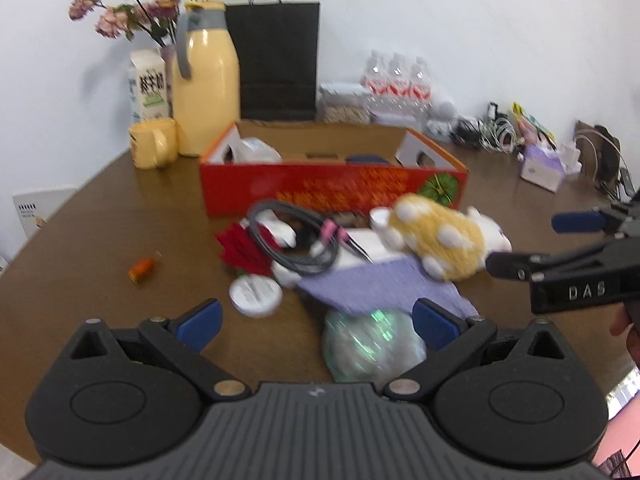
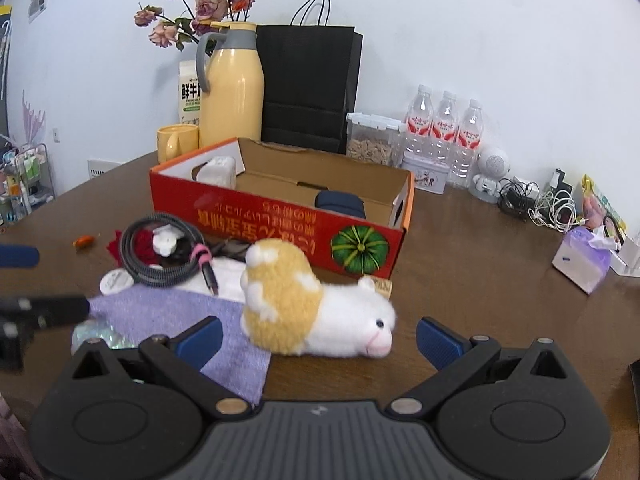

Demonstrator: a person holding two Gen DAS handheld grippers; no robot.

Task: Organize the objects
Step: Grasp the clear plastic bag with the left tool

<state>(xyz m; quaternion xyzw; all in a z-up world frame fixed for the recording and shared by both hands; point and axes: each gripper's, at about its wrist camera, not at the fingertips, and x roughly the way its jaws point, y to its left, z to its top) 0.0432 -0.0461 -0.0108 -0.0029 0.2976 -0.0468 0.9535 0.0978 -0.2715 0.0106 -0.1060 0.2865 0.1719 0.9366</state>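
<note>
Left gripper (image 1: 316,322): I am holding it wide, empty.
Right gripper (image 2: 319,338): wide, facing plush toy (image 2: 316,312).
Gripper marking: "DAS".

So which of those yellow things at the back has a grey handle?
The tall yellow thermos jug. The squat yellow mug beside it is yellow all over, handle included.

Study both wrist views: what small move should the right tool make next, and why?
Probably ease the right tool forward and close on the plush sheep. It lies just ahead between the open fingers, ungrasped, partly on the purple cloth, with the red cardboard box open right behind it. The left tool is also open, over the shiny bag.
</note>
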